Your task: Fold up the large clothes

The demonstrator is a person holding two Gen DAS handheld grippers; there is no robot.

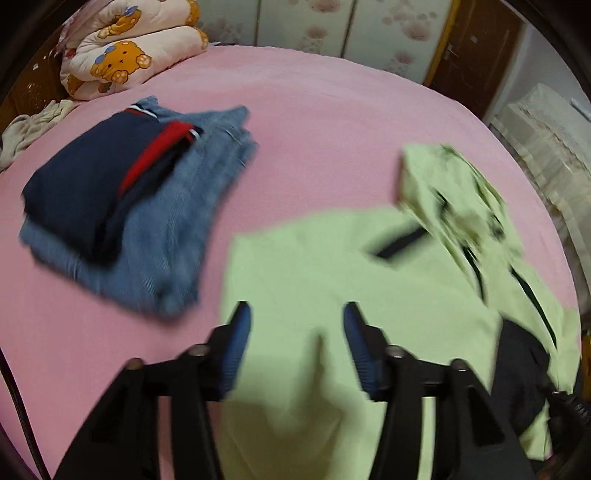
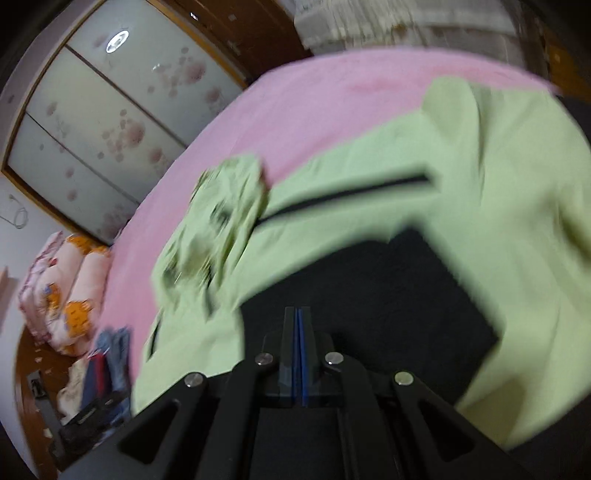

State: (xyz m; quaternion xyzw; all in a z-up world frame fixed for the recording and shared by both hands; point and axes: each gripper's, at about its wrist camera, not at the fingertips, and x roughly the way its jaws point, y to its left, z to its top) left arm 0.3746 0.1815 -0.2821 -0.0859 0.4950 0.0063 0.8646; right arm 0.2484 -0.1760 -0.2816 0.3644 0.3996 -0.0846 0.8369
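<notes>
Left wrist view: a wide bed with a smooth pink sheet across the whole picture. On the near right part, a large light green jacket with black zip lines, spread flat, its far right side crumpled and turned over. In front, the left gripper with black arms and blue pads, jaws parted about half way, above the near edge of the green cloth, nothing pinched between the pads. To the left, well apart from the jacket, a folded dark navy garment with a red and white stripe, on top of folded blue denim trousers. At the far left corner, a rolled pink quilt with orange bear pictures. Behind the bed, pale sliding wardrobe doors with pink flowers.

Right wrist view, tilted and blurred: the same light green jacket over the pink sheet, with its dark inner lining open just ahead of the fingers. The right gripper with jaws fully together, blue pad against black pad; no cloth seen between the tips. At the lower left, small and blurred, the navy and denim pile, and the quilt above it. The flowered doors at the upper left.
</notes>
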